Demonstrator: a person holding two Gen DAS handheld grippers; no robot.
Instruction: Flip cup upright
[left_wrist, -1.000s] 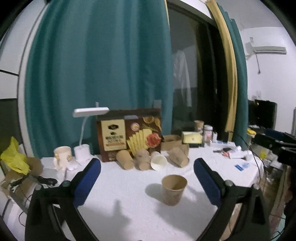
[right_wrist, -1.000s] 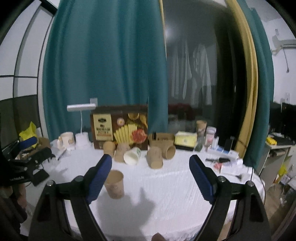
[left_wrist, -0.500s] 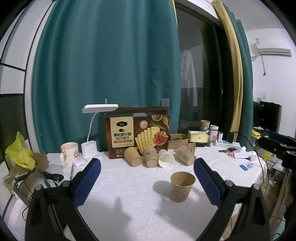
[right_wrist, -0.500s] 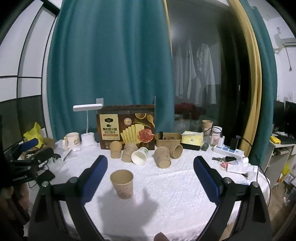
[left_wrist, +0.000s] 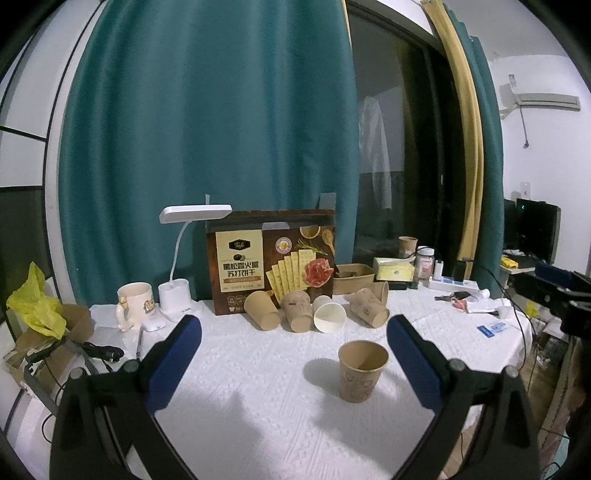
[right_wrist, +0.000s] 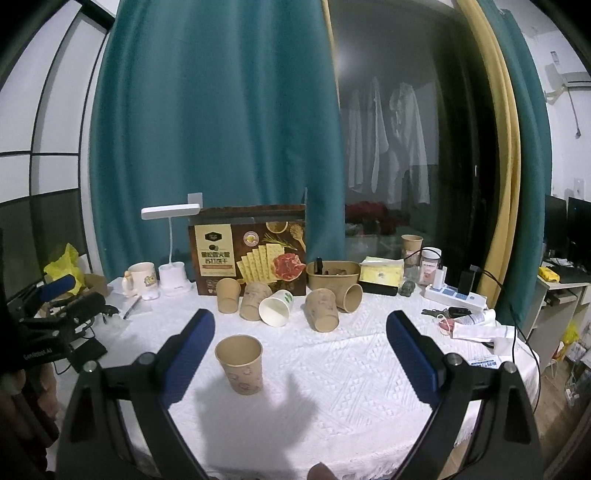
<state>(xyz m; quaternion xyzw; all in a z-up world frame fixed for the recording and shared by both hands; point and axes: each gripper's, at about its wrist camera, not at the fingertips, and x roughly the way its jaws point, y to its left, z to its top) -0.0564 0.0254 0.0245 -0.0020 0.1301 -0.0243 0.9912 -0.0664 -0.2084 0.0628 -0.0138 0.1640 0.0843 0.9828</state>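
Cup (left_wrist: 363, 371) placement: the brown paper cup stands upright on the white table (left_wrist: 258, 387), mouth up, near the front and apart from the other items. In the left wrist view it sits just inside the right-hand pad; in the right wrist view the same cup (right_wrist: 239, 364) sits just inside the left-hand pad. Neither pad touches it.

Left gripper (left_wrist: 293, 363): jaws spread wide, blue pads well apart, nothing between them pressed or held. The cup lies within the span but stands free on the tablecloth.

Right gripper (right_wrist: 300, 356): jaws have just been opening and now stand released — wide apart, with no contact on the cup. The cup stands free between the pads, closer to the left one.

Background items, all at the far side of the table:
- a row of paper cups (right_wrist: 255, 305) lying tipped or inverted, one white inside, in front of a brown cracker box (right_wrist: 247, 251);
- a white desk lamp (right_wrist: 170, 243) and a cream mug (right_wrist: 142, 277) to the left of the box;
- a brown paper bowl (right_wrist: 333, 275) and a yellow tissue pack (right_wrist: 380, 273) to the right;
- a power strip (right_wrist: 454, 297) and keys near the right edge.

Behind the table hangs a teal curtain (left_wrist: 207, 129) — beside it, a dark window.
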